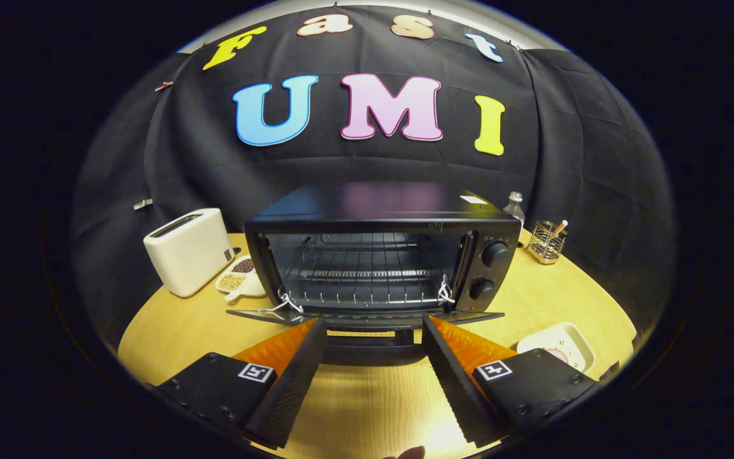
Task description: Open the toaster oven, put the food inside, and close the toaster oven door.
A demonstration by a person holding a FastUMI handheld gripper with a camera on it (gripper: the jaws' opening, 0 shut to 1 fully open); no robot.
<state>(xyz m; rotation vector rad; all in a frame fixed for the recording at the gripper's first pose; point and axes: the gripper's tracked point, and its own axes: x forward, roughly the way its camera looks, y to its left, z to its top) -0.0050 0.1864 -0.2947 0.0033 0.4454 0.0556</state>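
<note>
A black toaster oven [383, 255] stands on the wooden table straight ahead of my fingers. Its door [367, 316] is folded down flat toward me, and the wire rack [364, 275] inside is bare. Two knobs [494, 254] sit on the oven's right panel. My gripper [373, 331] is open, fingers spread wide just in front of the lowered door, with nothing between them. A pale dish [558, 344] with a bit of pinkish food [559, 354] lies on the table to the right, beside my right finger.
A white toaster [187, 250] stands left of the oven, with a small divided dish of grains [238, 278] between them. A bottle [515, 205] and a wire holder [545, 242] stand at the back right. The round table's edge [150, 331] curves close at both sides.
</note>
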